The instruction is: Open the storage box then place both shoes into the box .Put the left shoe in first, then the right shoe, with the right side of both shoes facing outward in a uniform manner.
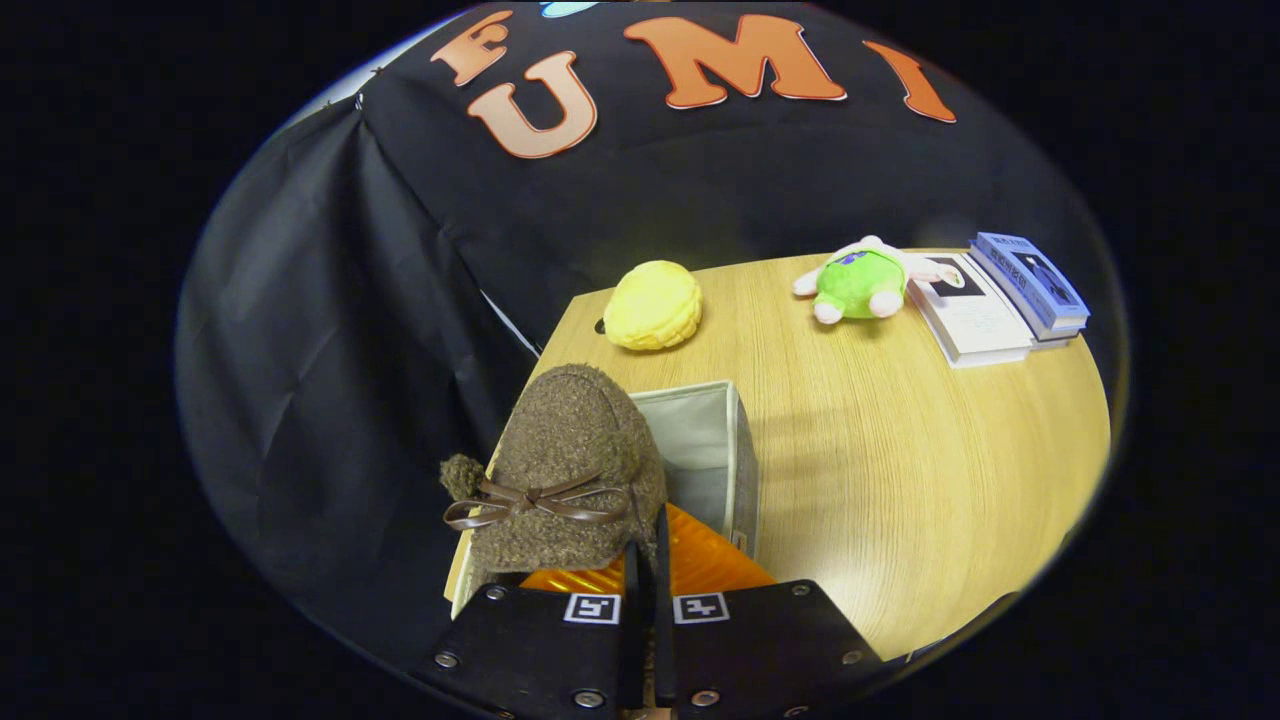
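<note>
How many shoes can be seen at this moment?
1: a brown fuzzy shoe with a bow, held by the closed gripper above the open grey storage box. A second may sit hidden in the box beneath it.

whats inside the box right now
A brown fuzzy shoe held by the tongs hangs over the box. Bare grey lining shows; the shoe covers the rest.

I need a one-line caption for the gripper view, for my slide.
Gripper shut on brown fuzzy shoe, holding it over the open grey storage box on the wooden table.
</note>
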`<state>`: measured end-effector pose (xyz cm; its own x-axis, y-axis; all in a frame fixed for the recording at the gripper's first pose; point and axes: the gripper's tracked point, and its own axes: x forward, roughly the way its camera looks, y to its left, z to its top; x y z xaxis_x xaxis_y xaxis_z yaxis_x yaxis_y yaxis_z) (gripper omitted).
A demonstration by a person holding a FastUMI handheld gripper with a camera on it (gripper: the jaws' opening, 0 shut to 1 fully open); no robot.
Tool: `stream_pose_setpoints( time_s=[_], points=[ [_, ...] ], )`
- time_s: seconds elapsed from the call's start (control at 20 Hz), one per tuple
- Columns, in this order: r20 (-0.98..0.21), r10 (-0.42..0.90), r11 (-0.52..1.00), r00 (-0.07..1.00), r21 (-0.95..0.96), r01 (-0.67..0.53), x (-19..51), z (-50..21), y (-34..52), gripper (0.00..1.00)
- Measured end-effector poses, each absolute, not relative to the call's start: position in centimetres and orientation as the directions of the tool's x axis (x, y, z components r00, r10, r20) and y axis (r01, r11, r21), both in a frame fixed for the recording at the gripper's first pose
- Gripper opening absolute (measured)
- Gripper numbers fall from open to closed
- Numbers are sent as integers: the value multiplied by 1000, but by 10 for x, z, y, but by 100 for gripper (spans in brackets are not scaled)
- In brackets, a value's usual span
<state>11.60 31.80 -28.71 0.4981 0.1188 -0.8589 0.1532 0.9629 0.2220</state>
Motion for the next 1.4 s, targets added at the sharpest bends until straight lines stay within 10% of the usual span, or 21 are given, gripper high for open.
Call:
stream_pose_setpoints(
  time_s=[0.7,1.05,1.4],
  points=[
    [-778,179,958,602,277,73,105,-235,300,50],
    [-560,159,981,813,181,-68,105,-136,243,83],
    [-270,106,994,957,67,-92,103,-51,180,91]
  ],
)
